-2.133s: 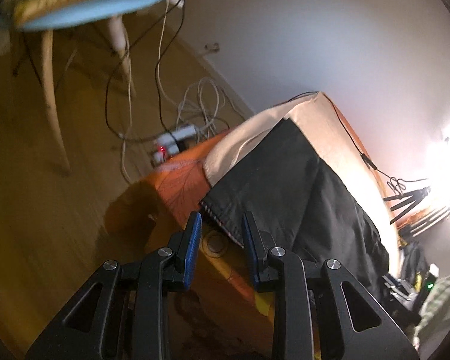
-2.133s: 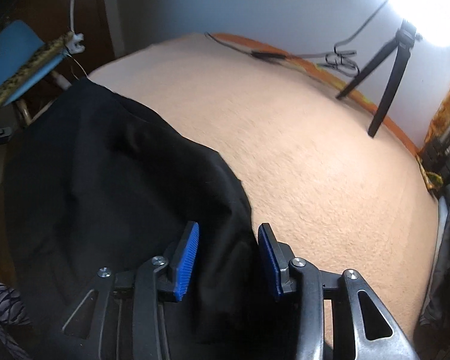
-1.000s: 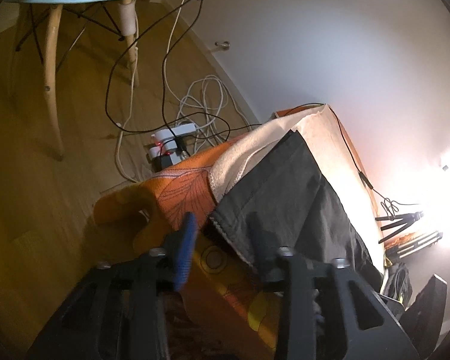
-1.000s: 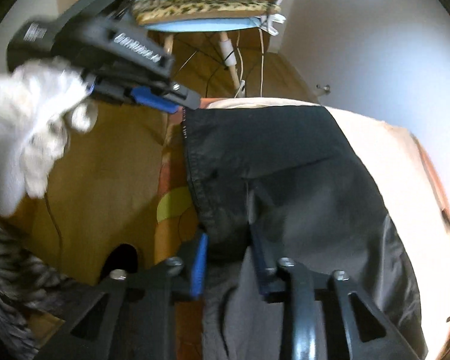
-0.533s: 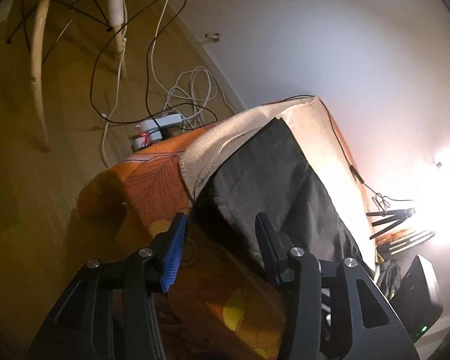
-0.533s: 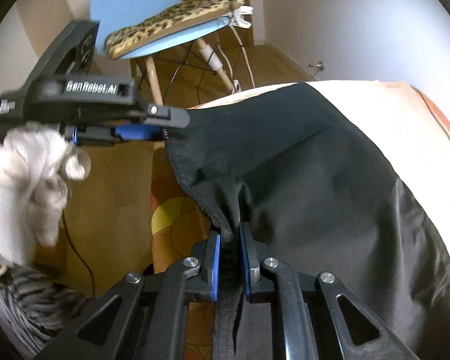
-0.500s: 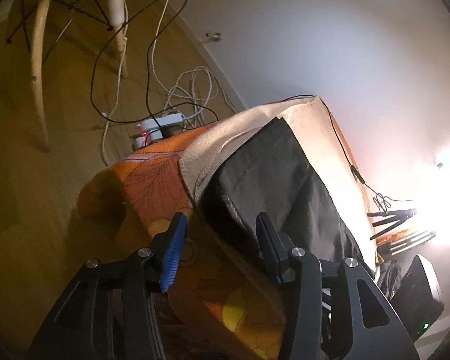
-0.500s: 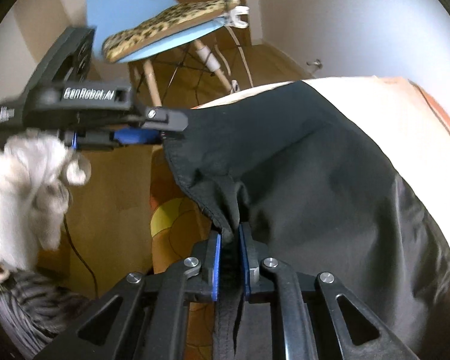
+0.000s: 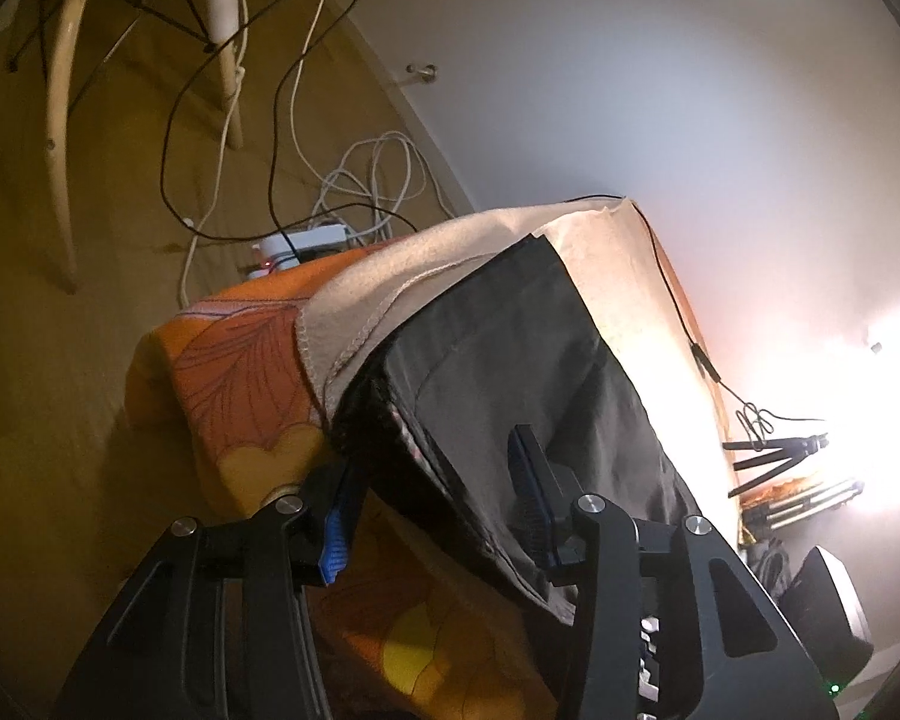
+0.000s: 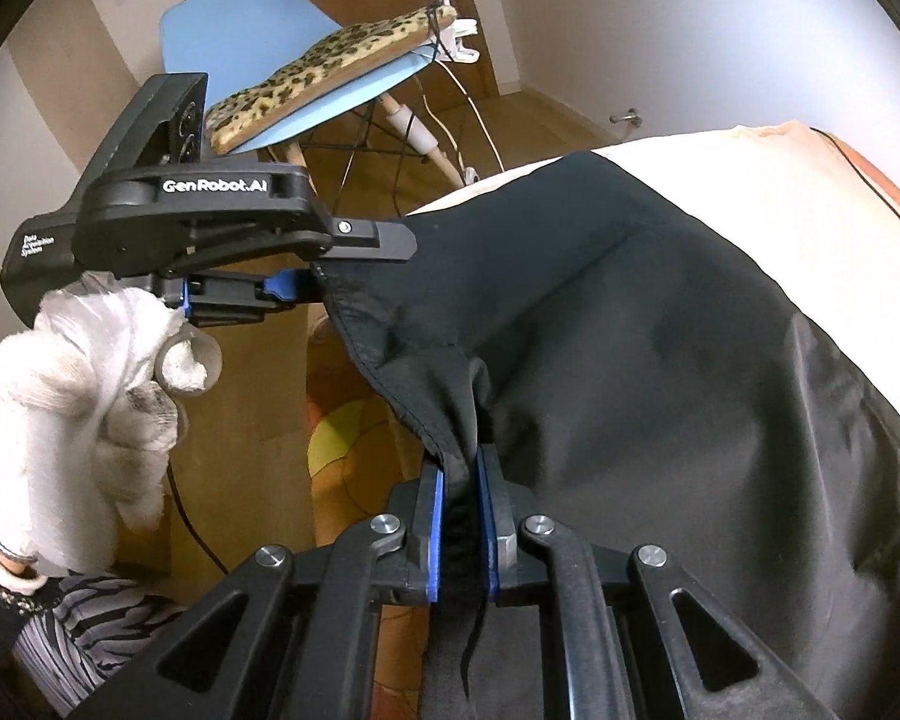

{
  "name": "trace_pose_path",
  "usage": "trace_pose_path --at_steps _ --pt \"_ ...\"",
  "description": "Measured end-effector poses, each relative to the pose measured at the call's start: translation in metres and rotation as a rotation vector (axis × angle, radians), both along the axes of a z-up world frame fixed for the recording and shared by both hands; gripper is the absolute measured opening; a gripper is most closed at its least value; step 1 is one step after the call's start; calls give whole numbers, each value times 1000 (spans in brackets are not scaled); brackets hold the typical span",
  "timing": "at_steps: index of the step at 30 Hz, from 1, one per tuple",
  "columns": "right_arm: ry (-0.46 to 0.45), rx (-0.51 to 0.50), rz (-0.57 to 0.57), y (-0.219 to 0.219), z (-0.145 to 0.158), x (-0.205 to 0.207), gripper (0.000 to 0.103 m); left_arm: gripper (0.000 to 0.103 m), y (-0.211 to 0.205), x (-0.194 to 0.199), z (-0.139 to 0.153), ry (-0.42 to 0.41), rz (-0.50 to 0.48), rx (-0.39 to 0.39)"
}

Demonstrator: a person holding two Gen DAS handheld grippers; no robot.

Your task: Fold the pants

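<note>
Lying across the beige blanket (image 9: 606,264), black pants (image 10: 660,360) overhang its edge. Right gripper (image 10: 459,510) pinches their hem. Left gripper (image 9: 432,498) spread, seemingly straddling the corner.

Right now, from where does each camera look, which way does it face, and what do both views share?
Left wrist: sits behind the left gripper, looking along the bed's corner toward the wall; its open fingers straddle the edge of the black pants.
Right wrist: sits behind the right gripper, facing the blue chair; it is shut on the pants' edge, and the gloved left hand shows.
Shared: the pants, beige blanket, orange bedcover, chair.
</note>
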State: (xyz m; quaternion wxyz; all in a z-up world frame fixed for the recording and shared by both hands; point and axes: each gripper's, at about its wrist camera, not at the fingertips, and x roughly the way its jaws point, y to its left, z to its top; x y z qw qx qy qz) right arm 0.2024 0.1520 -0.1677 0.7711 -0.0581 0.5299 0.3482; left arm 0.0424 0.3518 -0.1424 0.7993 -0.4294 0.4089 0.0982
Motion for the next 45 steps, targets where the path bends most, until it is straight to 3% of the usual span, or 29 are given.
trace_pose_path --at_steps 2,5,9,13,16,22,30,32,34,35,37,45 --pt "3 6 -1 -3 0 -1 8 19 0 1 0 -9 10 14" --pt "11 11 9 -3 1 -3 14 7 1 3 0 -20 15 53" --pt "29 67 10 -13 14 -6 40 5 -4 3 8 -84 -3 98" --pt "29 171 -66 -49 43 5 42 4 -20 1 22 -147 -68 175" --pt "42 204 -164 -72 59 27 52 4 -42 0 31 -179 -142 252" --pt "94 191 -220 -61 65 80 56 4 -80 1 44 -215 -269 379" --pt "194 167 -239 -16 40 131 57 4 -112 4 45 -221 -378 456" --pt "190 118 -255 -16 32 133 54 4 -114 4 47 -226 -391 460" --pt "190 86 -280 -19 27 136 31 4 -114 3 50 -237 -396 455" --pt "195 80 -290 -23 24 137 26 4 -114 3 51 -243 -398 451" --pt "183 81 -302 -33 25 134 7 4 -115 2 57 -262 -404 431" --pt "72 143 -346 -75 75 104 1 4 -147 -13 93 -374 -477 391"
